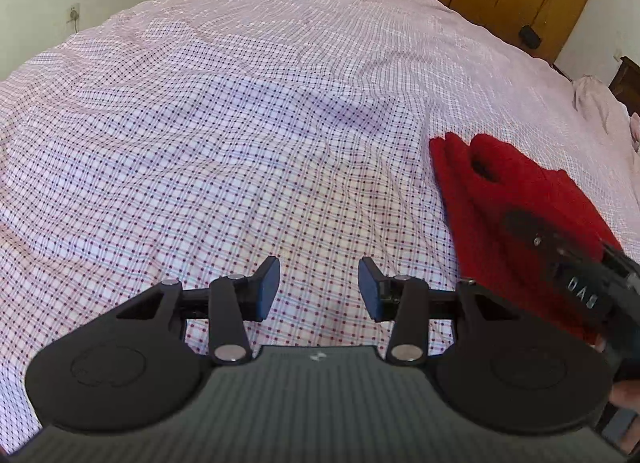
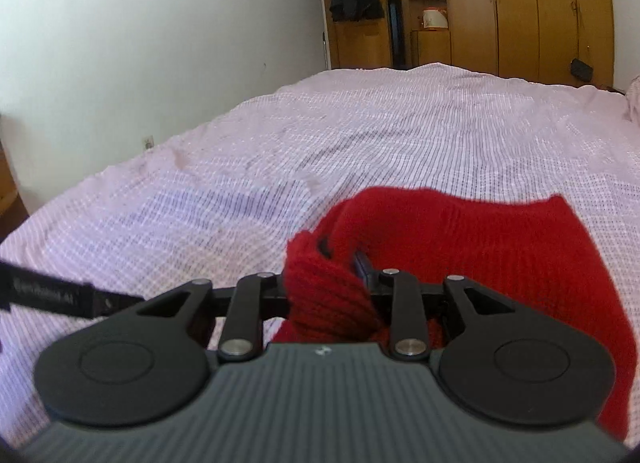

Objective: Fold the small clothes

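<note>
While the left tool [image 1: 319, 289] gapes empty, the right tool [image 2: 325, 283] clamps one red knit garment [image 2: 500, 255].

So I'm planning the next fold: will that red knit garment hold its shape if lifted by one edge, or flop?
Likely flop: the red knit garment already bunches into a soft roll where the right gripper pinches it. Its ribbed weave looks thick, so probably grippy rather than slippery on the checked bedsheet.

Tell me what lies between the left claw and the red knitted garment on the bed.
Only bare pink checked bedsheet, in the left wrist view, between the left claw and the red knitted garment.
</note>
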The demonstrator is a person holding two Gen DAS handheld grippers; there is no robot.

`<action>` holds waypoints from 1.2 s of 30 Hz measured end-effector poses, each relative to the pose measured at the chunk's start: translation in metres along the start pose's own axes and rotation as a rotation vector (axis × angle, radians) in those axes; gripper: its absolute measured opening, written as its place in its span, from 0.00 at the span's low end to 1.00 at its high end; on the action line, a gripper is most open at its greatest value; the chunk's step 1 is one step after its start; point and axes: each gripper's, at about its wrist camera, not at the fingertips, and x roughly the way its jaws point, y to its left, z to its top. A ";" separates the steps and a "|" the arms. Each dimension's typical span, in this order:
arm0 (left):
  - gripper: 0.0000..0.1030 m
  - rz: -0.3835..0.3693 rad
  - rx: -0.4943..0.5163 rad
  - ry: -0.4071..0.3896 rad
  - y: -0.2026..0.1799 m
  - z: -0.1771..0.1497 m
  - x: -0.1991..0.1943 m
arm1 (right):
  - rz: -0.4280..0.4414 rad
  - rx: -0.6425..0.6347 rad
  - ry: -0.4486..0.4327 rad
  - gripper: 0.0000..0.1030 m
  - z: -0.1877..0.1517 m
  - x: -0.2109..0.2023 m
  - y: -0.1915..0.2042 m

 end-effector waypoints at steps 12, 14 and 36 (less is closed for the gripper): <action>0.48 -0.056 0.060 -0.025 -0.029 0.014 -0.019 | 0.074 0.079 -0.005 0.55 0.019 -0.070 -0.010; 0.48 -0.075 0.066 -0.029 -0.040 0.018 -0.023 | 0.065 0.097 0.002 0.60 0.021 -0.083 -0.022; 0.48 -0.117 0.201 0.031 -0.186 0.058 0.036 | -0.041 0.587 0.086 0.63 -0.011 -0.069 -0.194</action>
